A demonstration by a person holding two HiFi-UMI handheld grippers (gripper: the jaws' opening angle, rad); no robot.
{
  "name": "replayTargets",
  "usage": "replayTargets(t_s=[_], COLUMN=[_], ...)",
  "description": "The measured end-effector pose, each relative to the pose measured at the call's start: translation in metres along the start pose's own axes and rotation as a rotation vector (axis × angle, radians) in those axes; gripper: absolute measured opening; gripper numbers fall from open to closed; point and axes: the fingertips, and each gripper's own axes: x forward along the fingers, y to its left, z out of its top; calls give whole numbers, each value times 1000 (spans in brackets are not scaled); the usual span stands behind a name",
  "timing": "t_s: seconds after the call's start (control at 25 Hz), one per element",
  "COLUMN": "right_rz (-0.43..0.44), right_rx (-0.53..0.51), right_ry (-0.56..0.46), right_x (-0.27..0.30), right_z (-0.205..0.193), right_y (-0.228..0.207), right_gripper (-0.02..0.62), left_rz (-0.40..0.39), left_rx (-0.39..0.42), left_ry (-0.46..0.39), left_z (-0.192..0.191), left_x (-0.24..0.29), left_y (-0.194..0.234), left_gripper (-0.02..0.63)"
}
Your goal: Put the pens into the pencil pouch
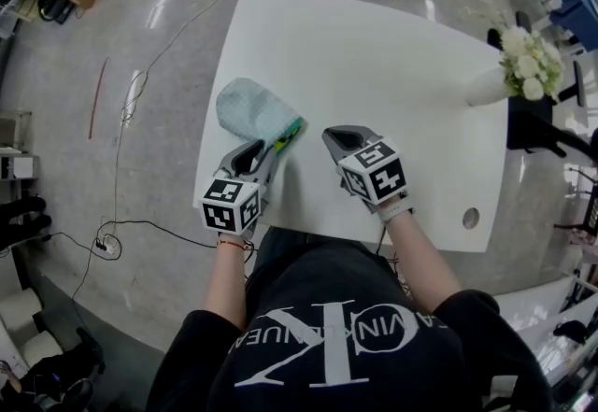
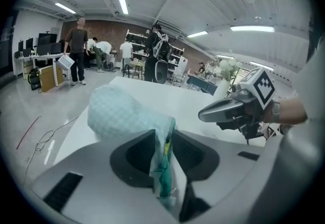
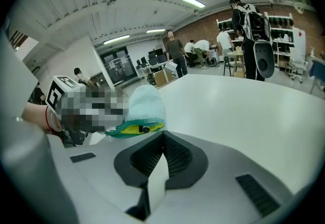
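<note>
A pale blue checked pencil pouch [image 1: 250,107] lies on the white table [image 1: 374,55], its green-edged mouth [image 1: 291,131] towards me. My left gripper [image 1: 266,150] is at that mouth. In the left gripper view the pouch's rim [image 2: 163,167] hangs between the parted jaws of the left gripper [image 2: 163,139], which stand open. My right gripper [image 1: 334,135] hovers just right of the mouth, shut and empty, with its jaws meeting in the right gripper view [image 3: 162,136]. That view shows the yellow lining [image 3: 133,128] with a small dark end inside. No loose pens are in sight.
A white vase of flowers [image 1: 525,63] stands at the table's far right and a round cable hole [image 1: 470,217] lies near its front right corner. Cables run over the floor [image 1: 131,102] on the left. People stand far off [image 2: 77,50].
</note>
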Motion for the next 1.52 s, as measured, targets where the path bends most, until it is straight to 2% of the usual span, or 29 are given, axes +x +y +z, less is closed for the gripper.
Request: replayTargets(t_s=[0.12,0.48,0.68,0.76,0.96,1.52], right_rz=[-5,-14,-24,-32,-57,-85], right_rx=[5,4,1,4,2,-74], right_ry=[-12,-91,-133,-153,-221,-437], right_x=[-3,-18,-28,-33,-47,-92], right_z=[1,16,27,31,46,104], right_y=[-3,-11,-15,-17,-24,-22], right_gripper=[9,9,9,9,9,9], left_rz=[-5,33,66,82,107,179], left_rx=[6,3,23,32,57,117], left_ry=[11,-48,-112,-140,-213,-491], left_z=[0,22,39,46,64,136], left_x=[-1,-15,-24,-27,-37,-83], left_y=[0,16,23,25,32,40], left_gripper=[124,123,50,24,7,3])
